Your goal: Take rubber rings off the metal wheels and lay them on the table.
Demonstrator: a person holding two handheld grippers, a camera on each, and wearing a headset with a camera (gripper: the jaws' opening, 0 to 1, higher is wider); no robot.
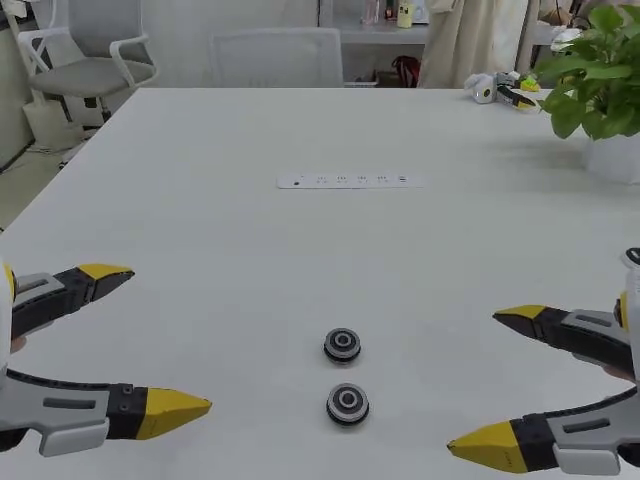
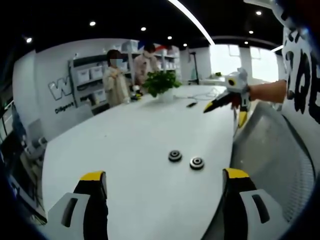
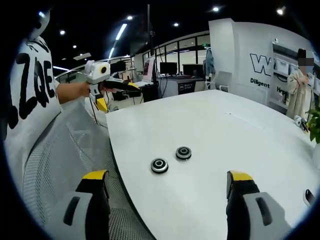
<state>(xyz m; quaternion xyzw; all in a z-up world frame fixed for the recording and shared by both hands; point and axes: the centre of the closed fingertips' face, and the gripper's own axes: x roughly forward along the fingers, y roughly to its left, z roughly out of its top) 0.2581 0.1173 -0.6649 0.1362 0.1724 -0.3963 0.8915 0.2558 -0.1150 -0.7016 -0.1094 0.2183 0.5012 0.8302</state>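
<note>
Done: we see no loose ring on the table (image 1: 200, 200).
Left: near wheel (image 1: 347, 404) and far wheel (image 1: 343, 344), we judge, wear their rubber rings (image 1: 330, 405).
Claws: left gripper (image 1: 150, 340) and right gripper (image 1: 497, 378) wide apart, empty.

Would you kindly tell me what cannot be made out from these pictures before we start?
- Far wheel and near wheel: too small in the head view to tell rubber from metal.
- Left gripper and right gripper: bodies cut off by the head view's side edges.
- Power strip: sockets too small to count.
</note>
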